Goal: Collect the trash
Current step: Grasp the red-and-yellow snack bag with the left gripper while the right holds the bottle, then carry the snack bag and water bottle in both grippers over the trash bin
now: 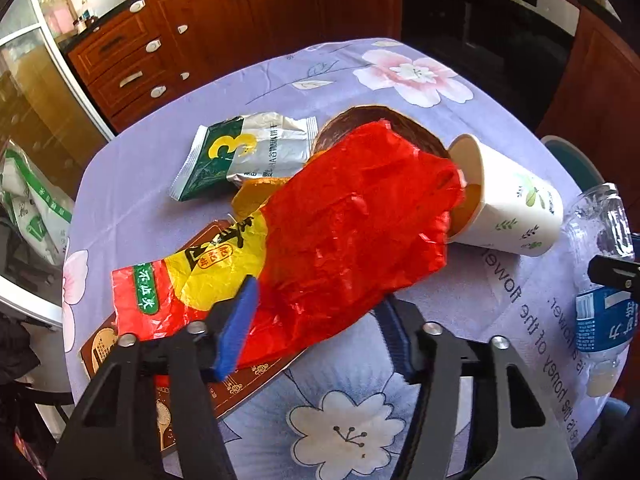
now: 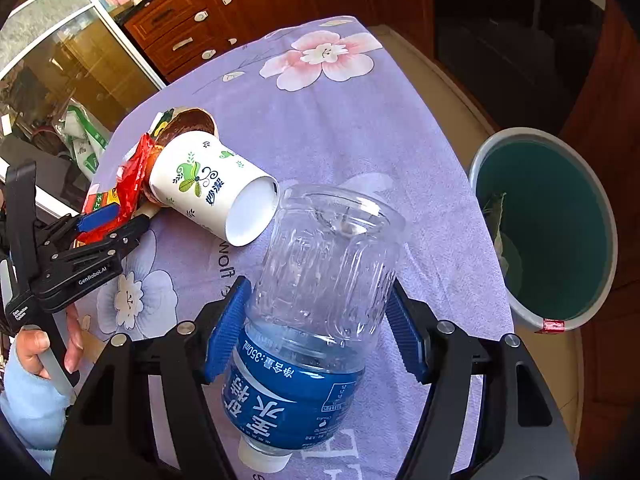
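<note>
We have the left hand-held gripper [image 1: 316, 320] pinched on the red wrapper [image 1: 352, 224] at frame centre and the right hand-held gripper [image 2: 316, 328] clamping the empty bottle [image 2: 316, 300], cap toward us, ready for the bin [image 2: 548, 236] at right.

The table [image 2: 360, 128] was covered by a lilac cloth printed with pink and white flowers and dark lettering; a beige edge showed along its right side. Behind it stood reddish-brown wooden cabinets [image 1: 208, 28] with drawers and doors, fitted with pale handles, under a dark countertop bearing small items too blurred to identify. A built-in black oven [image 1: 488, 28] occupied the right of the cabinet run. At left stood a white-framed glass door [image 2: 60, 40], partly frosted, with cluttered goods at its foot. Daylight fell brightly across the cloth.
</note>
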`<state>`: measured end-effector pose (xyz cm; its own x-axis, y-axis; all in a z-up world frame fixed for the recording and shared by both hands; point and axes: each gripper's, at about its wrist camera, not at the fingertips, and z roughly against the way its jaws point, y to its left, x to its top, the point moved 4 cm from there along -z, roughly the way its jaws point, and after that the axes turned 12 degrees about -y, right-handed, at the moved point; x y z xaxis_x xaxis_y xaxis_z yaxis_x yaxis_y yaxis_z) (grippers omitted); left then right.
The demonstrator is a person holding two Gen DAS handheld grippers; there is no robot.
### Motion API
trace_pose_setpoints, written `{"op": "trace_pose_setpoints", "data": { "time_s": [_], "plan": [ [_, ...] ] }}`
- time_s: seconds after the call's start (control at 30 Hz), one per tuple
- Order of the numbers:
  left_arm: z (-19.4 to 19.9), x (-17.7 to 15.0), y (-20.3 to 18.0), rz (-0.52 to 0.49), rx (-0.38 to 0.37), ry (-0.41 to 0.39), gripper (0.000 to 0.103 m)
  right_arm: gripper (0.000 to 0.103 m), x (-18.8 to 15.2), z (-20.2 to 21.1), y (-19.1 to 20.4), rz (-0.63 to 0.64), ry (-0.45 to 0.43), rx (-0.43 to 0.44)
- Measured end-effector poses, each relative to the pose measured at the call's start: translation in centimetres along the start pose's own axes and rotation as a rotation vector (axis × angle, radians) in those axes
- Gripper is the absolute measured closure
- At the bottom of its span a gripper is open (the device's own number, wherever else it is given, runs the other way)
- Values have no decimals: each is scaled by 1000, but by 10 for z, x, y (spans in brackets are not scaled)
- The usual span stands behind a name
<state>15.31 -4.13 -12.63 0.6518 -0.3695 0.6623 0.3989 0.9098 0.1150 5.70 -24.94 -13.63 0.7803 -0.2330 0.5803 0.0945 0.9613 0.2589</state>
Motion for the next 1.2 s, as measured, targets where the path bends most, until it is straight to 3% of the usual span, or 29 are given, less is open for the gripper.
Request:
{"op": "trace_pose_setpoints", "data": {
  "time_s": [0.17, 0.23, 0.53, 0.73, 0.93, 1.2],
  "plan": [
    [14, 3, -3, 17, -7, -27, 87, 39, -2, -1, -1, -17, 10, 5],
    [22, 7, 0, 45, -16, -40, 91, 39, -4, 0, -1, -23, 12, 8],
    [73, 21, 7, 147, -93, -104, 92, 40, -1, 18, 4, 18, -43, 4],
    [105, 43, -17, 125, -166, -160, 91, 41, 13, 40, -4, 18, -106, -3],
    [120, 76, -76, 53, -301, -194, 91, 41, 43, 84, -48, -47, -238, -61],
    [95, 112, -194, -57, -495, -178, 91, 41, 68, 136, -135, -136, -374, -211]
  ]
}}
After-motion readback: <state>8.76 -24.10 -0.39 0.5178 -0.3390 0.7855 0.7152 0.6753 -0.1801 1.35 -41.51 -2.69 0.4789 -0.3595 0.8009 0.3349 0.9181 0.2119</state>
